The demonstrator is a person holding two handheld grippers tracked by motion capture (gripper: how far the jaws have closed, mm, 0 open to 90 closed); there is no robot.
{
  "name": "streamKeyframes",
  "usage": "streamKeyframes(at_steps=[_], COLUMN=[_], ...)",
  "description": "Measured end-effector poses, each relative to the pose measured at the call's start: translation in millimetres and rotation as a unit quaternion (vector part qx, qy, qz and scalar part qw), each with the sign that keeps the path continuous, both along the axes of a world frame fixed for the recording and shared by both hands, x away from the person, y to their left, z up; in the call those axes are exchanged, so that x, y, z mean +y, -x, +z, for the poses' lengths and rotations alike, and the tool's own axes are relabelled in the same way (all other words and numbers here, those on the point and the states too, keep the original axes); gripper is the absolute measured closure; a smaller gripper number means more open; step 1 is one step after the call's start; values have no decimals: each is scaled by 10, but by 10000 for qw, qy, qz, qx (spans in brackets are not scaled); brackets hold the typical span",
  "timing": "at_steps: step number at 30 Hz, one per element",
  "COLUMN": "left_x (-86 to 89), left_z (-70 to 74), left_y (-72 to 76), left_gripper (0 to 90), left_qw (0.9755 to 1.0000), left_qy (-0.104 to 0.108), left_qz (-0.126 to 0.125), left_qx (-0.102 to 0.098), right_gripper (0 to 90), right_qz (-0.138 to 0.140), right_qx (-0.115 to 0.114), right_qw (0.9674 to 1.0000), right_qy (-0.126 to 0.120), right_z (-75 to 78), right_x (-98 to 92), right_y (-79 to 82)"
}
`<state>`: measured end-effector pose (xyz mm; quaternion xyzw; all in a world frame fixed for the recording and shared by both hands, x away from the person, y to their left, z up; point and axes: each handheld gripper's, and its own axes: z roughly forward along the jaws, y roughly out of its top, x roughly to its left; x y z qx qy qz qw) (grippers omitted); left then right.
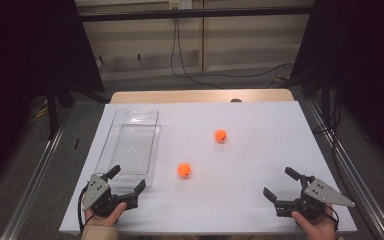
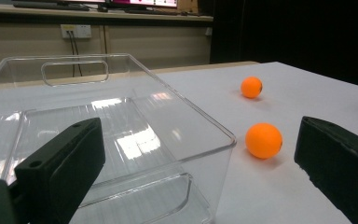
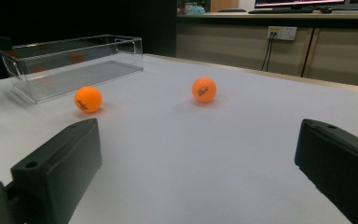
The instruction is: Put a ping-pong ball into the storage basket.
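At the table's near-left corner, the left gripper (image 1: 129, 180) is held low by a hand (image 1: 105, 215), jaws spread wide with nothing between them, pointed up and to the right. Just ahead of it, at the left side of the white table (image 1: 260, 150), a clear plastic bin (image 1: 148, 150) is set lengthwise, empty, its near end just beside the gripper's jaws. In the left gripper view the bin's near corner (image 2: 228, 140) is seen between the two black jaws, with a handle cutout in the far wall. To the right of the bin, close to its near end but apart from it, the nearer orange ball (image 1: 183, 170) is resting on the table; in the left gripper view it (image 2: 263, 140) lies just beside the bin's corner. Farther back and to the right, toward the table's middle, the farther orange ball (image 1: 221, 135) is placed, well apart from the first; dark print is seen on it in the right gripper view (image 3: 204, 89). At the near-right corner, the right gripper (image 1: 280, 185) is held by the other hand (image 1: 317, 225), jaws likewise wide apart and empty, aimed up and to the left. Both balls are untouched, well clear of either gripper.
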<state>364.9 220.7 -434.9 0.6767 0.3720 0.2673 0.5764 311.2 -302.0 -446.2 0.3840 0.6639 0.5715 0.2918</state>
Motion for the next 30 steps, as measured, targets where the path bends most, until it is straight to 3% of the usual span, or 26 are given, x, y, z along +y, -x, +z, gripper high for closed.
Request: streamKeyframes(at_steps=[25, 30], left_x=[-80, -120], left_z=[63, 73], left_y=[-28, -30], left_gripper=[12, 11], left_qw=[9999, 9998], left_qy=[41, 66], left_qz=[-132, -147], left_qx=[12, 82], right_gripper=[2, 4], right_qz=[-23, 85], right_qx=[3, -14], right_qw=[10000, 10000], right_qy=[-22, 11], right_z=[7, 12], right_x=[2, 4], right_y=[9, 5])
